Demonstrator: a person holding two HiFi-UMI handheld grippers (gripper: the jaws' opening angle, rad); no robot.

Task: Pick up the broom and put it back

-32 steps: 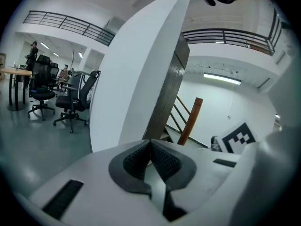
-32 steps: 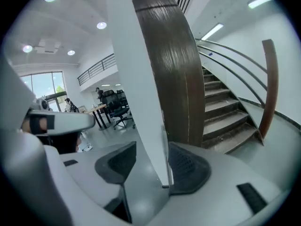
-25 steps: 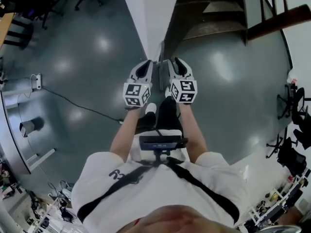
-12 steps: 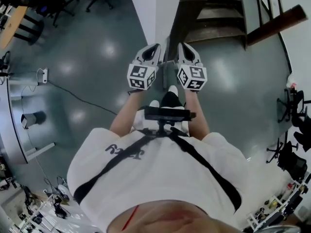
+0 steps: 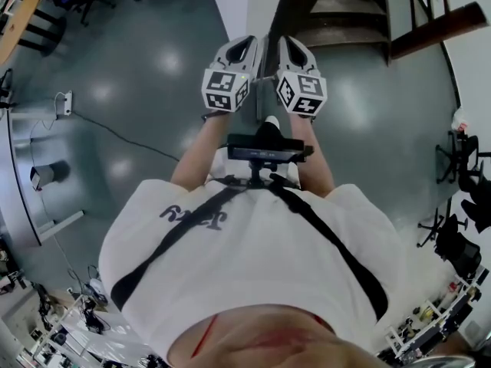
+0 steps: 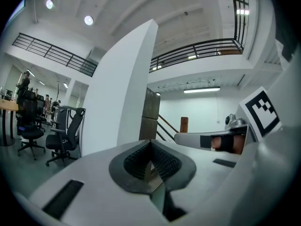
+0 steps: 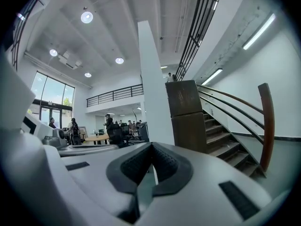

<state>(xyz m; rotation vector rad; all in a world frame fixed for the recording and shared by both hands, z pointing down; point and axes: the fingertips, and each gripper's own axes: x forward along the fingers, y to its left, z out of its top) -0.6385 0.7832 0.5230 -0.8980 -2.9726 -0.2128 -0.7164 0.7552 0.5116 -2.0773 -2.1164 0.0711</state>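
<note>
Moved: left gripper (image 5: 244, 48) and right gripper (image 5: 287, 48) are riding higher than a second ago, side by side.
Jaws: both pairs are pressing pad to pad, holding nothing.
Broom: showing in no view, neither between nor ahead of the jaws.
Handling: probably light, stiff, head-heavy; mid-handle is looking safest.
Count: two grippers, one pillar (image 7: 151, 102) ahead, one staircase (image 7: 225, 142) rightward, zero brooms.

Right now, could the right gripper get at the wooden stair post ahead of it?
Probably not without a step forward. Nothing stands between the right gripper and the wooden post, but the post looks beyond the arm's stretch, and the jaws are shut.
</note>
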